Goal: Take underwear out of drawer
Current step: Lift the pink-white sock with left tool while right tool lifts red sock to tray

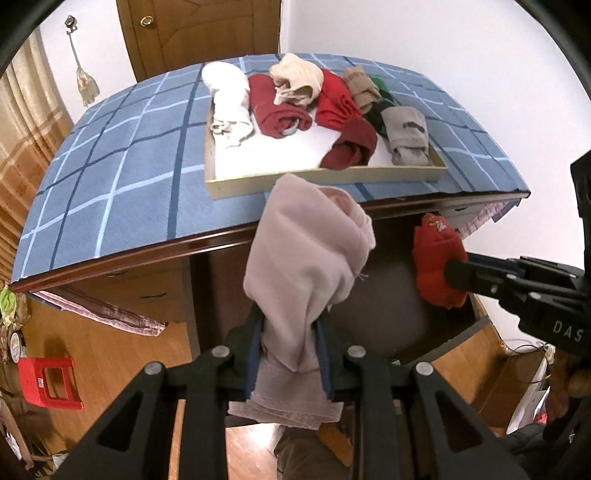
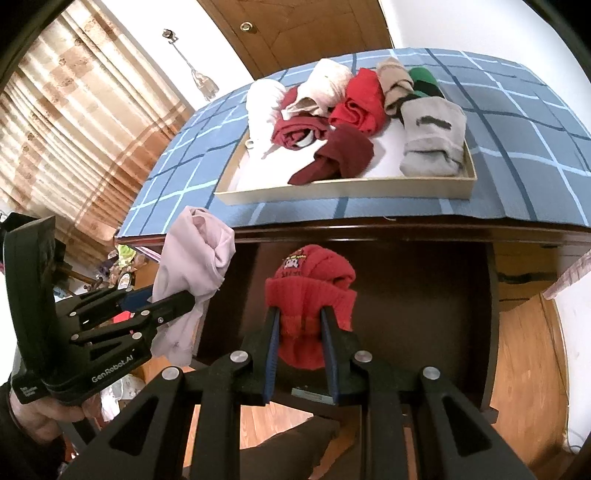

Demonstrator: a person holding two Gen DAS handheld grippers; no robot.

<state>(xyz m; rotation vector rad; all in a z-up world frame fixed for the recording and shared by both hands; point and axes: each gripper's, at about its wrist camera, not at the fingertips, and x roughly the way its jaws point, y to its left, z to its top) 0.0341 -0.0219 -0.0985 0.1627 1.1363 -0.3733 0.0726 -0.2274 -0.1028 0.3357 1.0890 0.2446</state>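
Observation:
My left gripper (image 1: 290,317) is shut on pale pink underwear (image 1: 306,251) and holds it above the open dark drawer (image 1: 391,314); it also shows in the right wrist view (image 2: 195,266). My right gripper (image 2: 300,312) is shut on rolled red underwear (image 2: 314,284) over the drawer; the red roll also shows in the left wrist view (image 1: 437,258). The drawer floor below looks bare.
A shallow beige tray (image 1: 325,177) on the blue checked tabletop (image 1: 122,166) holds several rolled garments in white, red, maroon, beige, green and grey. A wooden door (image 1: 199,29) stands behind. A red stool (image 1: 48,382) sits on the wooden floor at left.

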